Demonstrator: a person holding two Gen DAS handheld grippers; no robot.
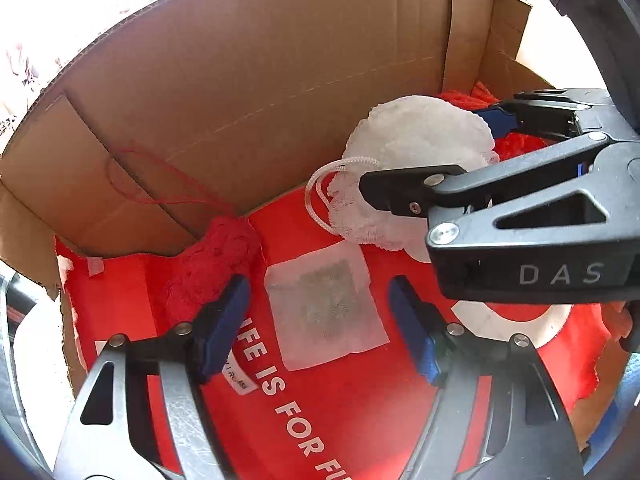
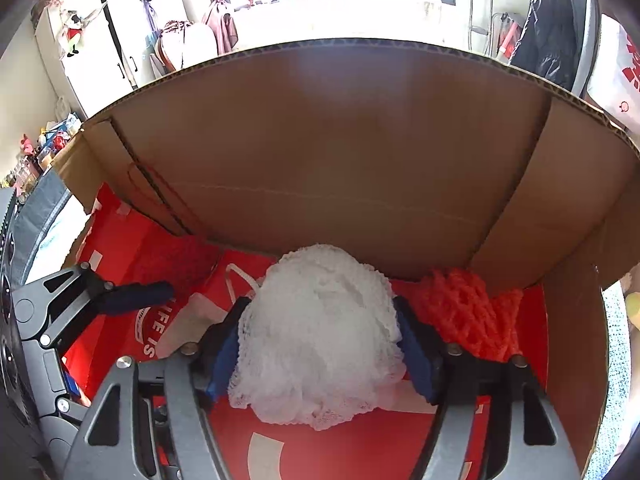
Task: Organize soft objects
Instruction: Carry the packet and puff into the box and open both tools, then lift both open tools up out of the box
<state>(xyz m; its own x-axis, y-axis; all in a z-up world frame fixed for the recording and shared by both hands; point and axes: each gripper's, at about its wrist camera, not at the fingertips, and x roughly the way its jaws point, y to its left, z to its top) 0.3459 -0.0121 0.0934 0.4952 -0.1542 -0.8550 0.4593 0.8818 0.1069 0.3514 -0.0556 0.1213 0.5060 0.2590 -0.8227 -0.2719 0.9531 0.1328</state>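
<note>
Both grippers reach down into a cardboard box (image 1: 260,80) with a red printed floor (image 1: 340,420). My left gripper (image 1: 318,316) is open over a flat white sachet (image 1: 324,308), nothing between its pads. A dark red mesh puff (image 1: 216,256) lies against its left finger. My right gripper (image 2: 320,356) is open around a white mesh puff (image 2: 320,320) that rests on the box floor and fills the gap, its mesh brushing both pads. The same white puff (image 1: 400,136) and right gripper (image 1: 428,148) show in the left wrist view. An orange-red mesh puff (image 2: 464,308) sits in the right corner.
The box's tall brown back wall (image 2: 340,160) and side flaps close in on three sides. A thin red string loop (image 1: 160,184) trails up the wall from the dark red puff. Beyond the box stand white cabinets (image 2: 92,60) and a hanging dark coat (image 2: 560,28).
</note>
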